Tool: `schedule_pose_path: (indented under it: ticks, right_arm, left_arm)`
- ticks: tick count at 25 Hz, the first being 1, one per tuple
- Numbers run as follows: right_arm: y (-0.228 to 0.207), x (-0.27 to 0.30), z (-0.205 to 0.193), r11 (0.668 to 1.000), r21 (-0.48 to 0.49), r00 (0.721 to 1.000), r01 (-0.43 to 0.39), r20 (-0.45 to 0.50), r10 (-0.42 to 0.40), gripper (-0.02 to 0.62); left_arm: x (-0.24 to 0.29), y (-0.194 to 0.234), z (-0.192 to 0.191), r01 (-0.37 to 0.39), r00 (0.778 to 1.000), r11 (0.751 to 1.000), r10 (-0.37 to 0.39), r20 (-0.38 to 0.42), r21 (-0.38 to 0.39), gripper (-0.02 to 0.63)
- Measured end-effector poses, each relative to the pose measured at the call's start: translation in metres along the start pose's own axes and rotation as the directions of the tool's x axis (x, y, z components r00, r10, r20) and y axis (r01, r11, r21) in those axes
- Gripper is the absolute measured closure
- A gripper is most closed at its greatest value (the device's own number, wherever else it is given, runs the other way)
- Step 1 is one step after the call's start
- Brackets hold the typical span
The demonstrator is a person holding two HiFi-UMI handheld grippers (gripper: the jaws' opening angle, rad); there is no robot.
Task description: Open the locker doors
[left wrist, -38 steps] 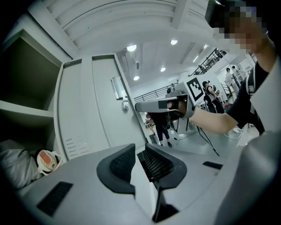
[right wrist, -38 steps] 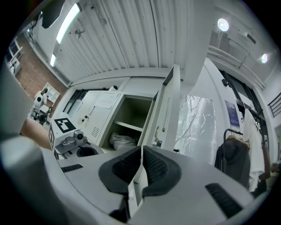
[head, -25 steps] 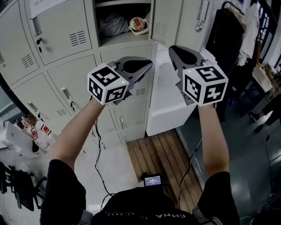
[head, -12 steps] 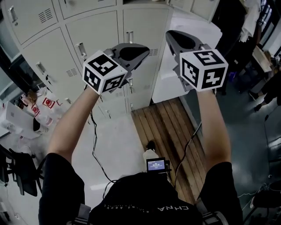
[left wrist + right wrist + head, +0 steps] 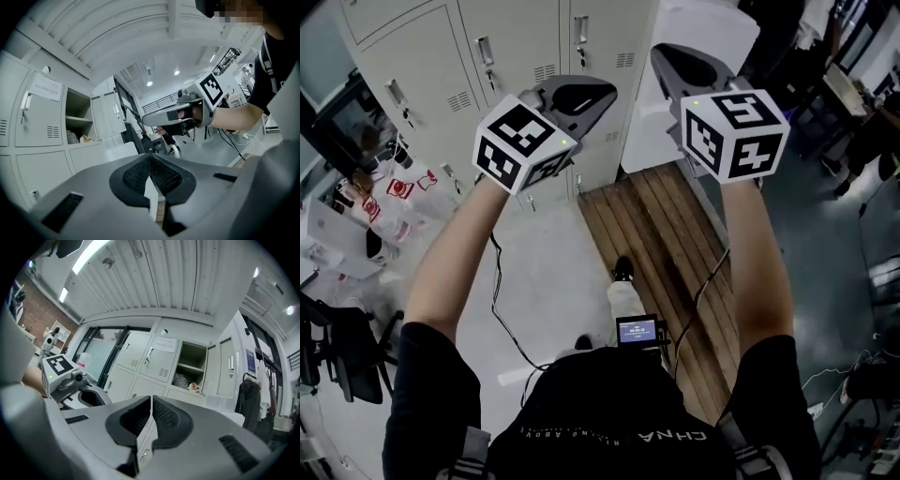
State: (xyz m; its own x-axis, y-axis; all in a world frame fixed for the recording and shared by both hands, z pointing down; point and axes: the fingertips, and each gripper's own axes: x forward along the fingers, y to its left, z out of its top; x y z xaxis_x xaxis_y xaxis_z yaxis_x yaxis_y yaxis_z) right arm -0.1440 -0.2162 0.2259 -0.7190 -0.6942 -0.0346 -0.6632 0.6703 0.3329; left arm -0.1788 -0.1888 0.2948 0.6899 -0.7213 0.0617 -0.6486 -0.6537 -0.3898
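Note:
The grey lockers (image 5: 502, 56) run along the top of the head view, and only lower doors with small handles show there. In the right gripper view one upper compartment (image 5: 190, 373) stands open with its door (image 5: 229, 369) swung aside and bundled things on its shelf. The left gripper view shows that open compartment (image 5: 77, 119) too. My left gripper (image 5: 602, 94) and right gripper (image 5: 664, 58) are held side by side in the air, apart from the lockers. Both are shut with nothing between the pads (image 5: 161, 176) (image 5: 166, 418).
A wooden slat platform (image 5: 666, 234) lies on the floor before a white cabinet (image 5: 698, 37). Plastic bags (image 5: 394, 202) and a black chair (image 5: 337, 356) sit at the left. A dark coat (image 5: 251, 399) hangs right of the lockers. A small screen (image 5: 637, 330) is at my chest.
The head view has tilted down: the lockers slid up the frame and the open compartment left it. More floor and platform show. Both grippers stay shut and raised.

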Motion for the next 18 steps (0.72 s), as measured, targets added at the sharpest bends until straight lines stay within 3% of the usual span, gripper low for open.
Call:
schedule_pose_path:
  ticks: [10, 15, 18]
  right_arm:
    - [0.056, -0.079, -0.024, 0.998, -0.053, 0.999, 0.032, -0.039, -0.035, 0.557]
    - [0.067, -0.088, -0.030, 0.994, -0.102, 0.998, 0.028, -0.046, -0.033, 0.557]
    - [0.077, -0.084, -0.043, 0.991, -0.136, 0.997, 0.008, -0.069, -0.018, 0.557]
  left_arm:
    - [-0.041, -0.073, 0.008, 0.031, 0.999, 0.999, -0.031, 0.036, -0.018, 0.586]
    - [-0.049, -0.089, 0.006, 0.014, 0.998, 1.000, -0.014, 0.064, -0.003, 0.586]
    - [-0.054, -0.091, -0.013, -0.007, 0.999, 1.000, 0.007, 0.040, 0.002, 0.586]
